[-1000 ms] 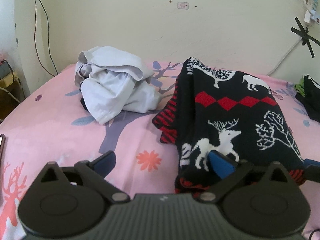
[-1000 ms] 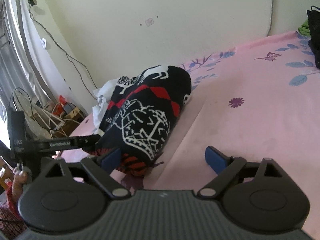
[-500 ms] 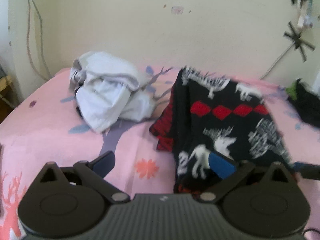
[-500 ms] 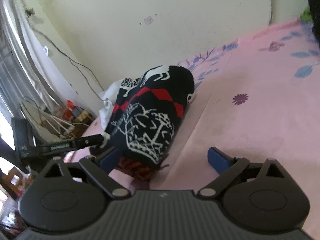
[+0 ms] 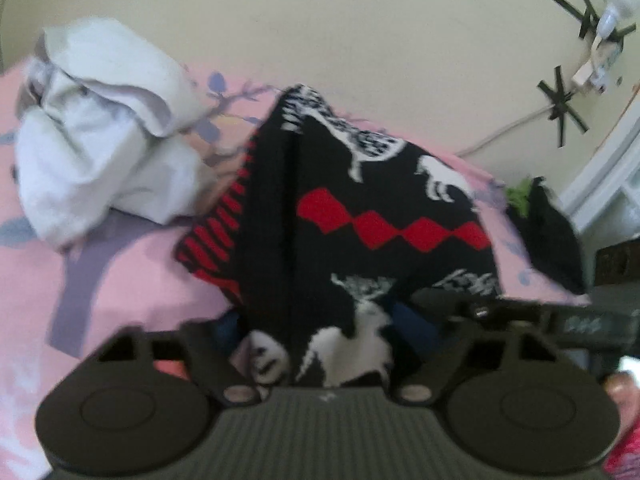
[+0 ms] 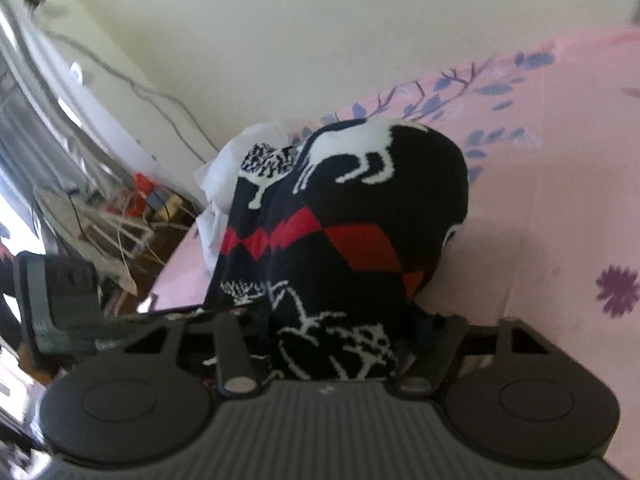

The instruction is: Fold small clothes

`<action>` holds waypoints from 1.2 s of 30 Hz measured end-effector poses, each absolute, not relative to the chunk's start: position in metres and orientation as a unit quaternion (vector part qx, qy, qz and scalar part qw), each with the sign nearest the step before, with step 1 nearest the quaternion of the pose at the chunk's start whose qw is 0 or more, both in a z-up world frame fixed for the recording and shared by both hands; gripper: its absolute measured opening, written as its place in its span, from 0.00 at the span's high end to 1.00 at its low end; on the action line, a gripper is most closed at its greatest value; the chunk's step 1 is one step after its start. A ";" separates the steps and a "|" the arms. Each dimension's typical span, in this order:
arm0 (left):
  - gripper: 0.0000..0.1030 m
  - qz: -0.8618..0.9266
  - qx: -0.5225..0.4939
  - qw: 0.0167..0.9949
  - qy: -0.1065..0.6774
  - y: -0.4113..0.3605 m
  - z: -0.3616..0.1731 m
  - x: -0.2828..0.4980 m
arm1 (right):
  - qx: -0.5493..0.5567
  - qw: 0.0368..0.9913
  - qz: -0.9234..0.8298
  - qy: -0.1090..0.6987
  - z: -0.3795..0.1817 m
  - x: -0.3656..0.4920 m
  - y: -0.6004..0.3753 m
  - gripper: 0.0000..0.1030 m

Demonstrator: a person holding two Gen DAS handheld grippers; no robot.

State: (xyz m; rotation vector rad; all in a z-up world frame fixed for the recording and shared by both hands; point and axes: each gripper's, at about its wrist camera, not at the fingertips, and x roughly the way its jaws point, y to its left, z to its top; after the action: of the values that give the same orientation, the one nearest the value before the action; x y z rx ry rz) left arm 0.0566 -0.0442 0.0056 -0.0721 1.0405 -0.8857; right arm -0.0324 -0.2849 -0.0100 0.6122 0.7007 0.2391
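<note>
A black knitted sweater (image 5: pixel 360 216) with white reindeer and red diamonds lies bunched on the pink bedsheet (image 5: pixel 132 288). My left gripper (image 5: pixel 320 340) is shut on its near edge, the cloth pinched between the blue pads. In the right wrist view the sweater (image 6: pixel 352 216) fills the middle, and my right gripper (image 6: pixel 340 344) is shut on its near hem. The cloth hides both sets of fingertips. Each view shows the other gripper beside it.
A crumpled white garment (image 5: pixel 104 140) lies at the back left of the bed, touching the sweater. Dark and green clothes (image 5: pixel 548 216) lie at the right. The cream wall (image 5: pixel 360 40) stands close behind. Cables and clutter (image 6: pixel 120 208) sit beside the bed.
Both grippers moved forward onto the sweater's near edge and closed on it; a second ago both were open and short of it. The sweater's near edge is now lifted.
</note>
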 end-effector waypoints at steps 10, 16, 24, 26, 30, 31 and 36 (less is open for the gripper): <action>0.50 -0.523 0.018 0.733 0.434 -0.201 0.067 0.019 | 0.256 0.939 0.022 0.229 0.054 -0.118 -0.388 0.61; 0.49 -0.618 0.040 0.691 0.371 -0.373 0.101 -0.018 | 0.230 0.955 -0.113 0.153 0.097 -0.179 -0.511 0.61; 0.36 -0.565 0.102 0.704 0.418 -0.525 0.028 -0.031 | 0.264 0.904 -0.242 0.236 0.036 -0.164 -0.628 0.52; 0.24 -0.557 0.110 0.715 0.408 -0.523 0.027 -0.036 | 0.255 0.905 -0.253 0.229 0.035 -0.169 -0.617 0.44; 0.20 -0.531 0.169 0.760 0.335 -0.482 0.049 -0.055 | 0.190 0.906 -0.322 0.198 0.051 -0.204 -0.571 0.24; 0.09 -0.517 0.183 0.776 0.312 -0.469 0.054 -0.062 | 0.186 0.904 -0.339 0.183 0.054 -0.218 -0.554 0.24; 0.00 -0.475 0.194 0.818 0.260 -0.391 0.074 -0.090 | 0.244 0.901 -0.329 0.142 0.045 -0.271 -0.470 0.22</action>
State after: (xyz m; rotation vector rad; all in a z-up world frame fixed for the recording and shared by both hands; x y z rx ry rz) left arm -0.0895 -0.3911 0.0743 0.4127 0.5532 -1.0115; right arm -0.2710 -0.4701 0.0450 0.5051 0.2946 -0.6809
